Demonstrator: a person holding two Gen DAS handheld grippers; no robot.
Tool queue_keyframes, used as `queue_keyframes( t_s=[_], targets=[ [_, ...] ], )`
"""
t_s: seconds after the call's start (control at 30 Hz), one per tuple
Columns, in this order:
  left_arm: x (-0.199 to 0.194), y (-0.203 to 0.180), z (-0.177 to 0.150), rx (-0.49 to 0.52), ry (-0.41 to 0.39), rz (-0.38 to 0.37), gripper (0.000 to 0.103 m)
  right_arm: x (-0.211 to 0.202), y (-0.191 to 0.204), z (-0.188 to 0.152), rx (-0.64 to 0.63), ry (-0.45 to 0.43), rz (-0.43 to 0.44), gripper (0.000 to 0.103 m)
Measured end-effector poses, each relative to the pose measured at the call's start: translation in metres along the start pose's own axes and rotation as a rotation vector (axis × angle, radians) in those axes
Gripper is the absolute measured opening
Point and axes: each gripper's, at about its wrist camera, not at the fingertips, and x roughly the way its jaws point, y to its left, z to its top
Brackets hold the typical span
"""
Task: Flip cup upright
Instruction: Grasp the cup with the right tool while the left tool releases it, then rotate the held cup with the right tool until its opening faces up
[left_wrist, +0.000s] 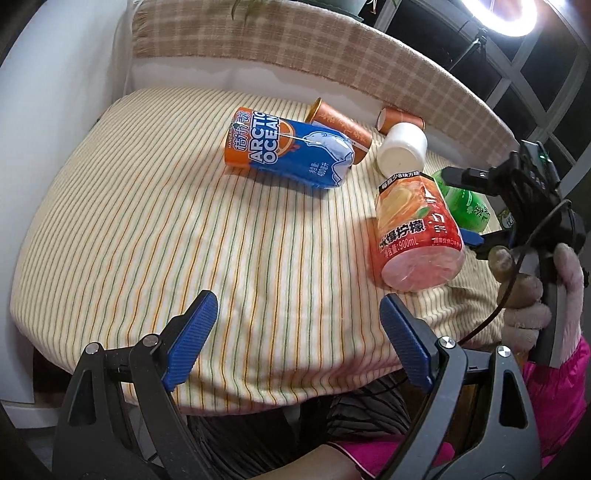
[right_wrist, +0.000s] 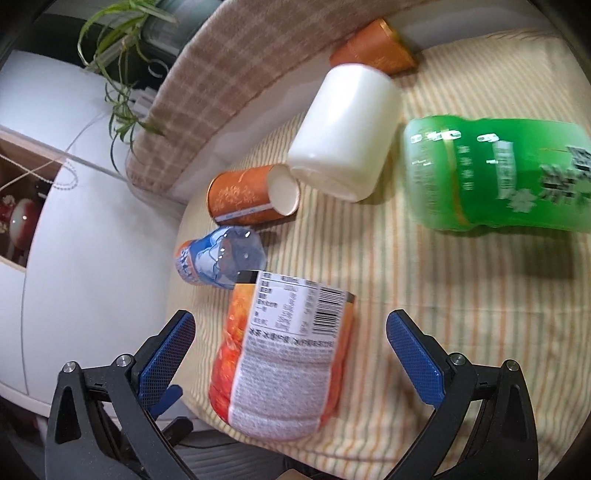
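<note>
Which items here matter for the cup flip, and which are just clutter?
Job:
white cup, on its side
orange paper cup, on its side
second orange paper cup, on its side
left gripper, open
right gripper, open

Lying about:
Arctic Ocean bottle
red lemon-drink bottle
green bottle
striped cloth

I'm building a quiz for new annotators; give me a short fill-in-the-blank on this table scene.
1. The white cup lies on its ____.
2. The tablecloth has a ____ pattern.
3. The jaws of the left gripper stand ____, holding nothing.
4. The bottle between the jaws of the right gripper has a mostly ____ label.

Missing words: side; striped; open; orange
</note>
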Motion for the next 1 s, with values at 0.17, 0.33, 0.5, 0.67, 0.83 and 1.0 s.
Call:
queue_keyframes(
  t_s=[0.17, 0.33, 0.5, 0.67, 0.83, 1.0],
  targets=[
    [0.001, -0.004, 0.000, 0.011, -0.006, -0.006, 0.092, 0.017, -0.006, 0.006, 0.036, 0.050, -0.014, 0.103],
    [0.004, -0.008, 0.001, 0.015, -0.001, -0.014, 0.092, 0.027, -0.017, 0.008, 0.090, 0.094, 0.014, 0.102],
    [0.004, -0.009, 0.000, 0.014, 0.000, -0.016, 0.092, 0.025, -0.016, 0.009, 0.082, 0.099, 0.041, 0.091],
    [0.006, -0.012, 0.001, 0.014, 0.003, -0.022, 0.092, 0.020, -0.008, 0.008, 0.036, 0.094, 0.051, 0.081],
    [0.007, -0.012, 0.001, 0.010, 0.003, -0.026, 0.092, 0.015, 0.000, 0.005, -0.025, 0.072, 0.039, 0.080],
    [0.004, -0.014, 0.003, 0.022, -0.018, -0.020, 0.092, 0.001, 0.010, 0.000, -0.121, -0.013, -0.010, 0.080]
  ],
)
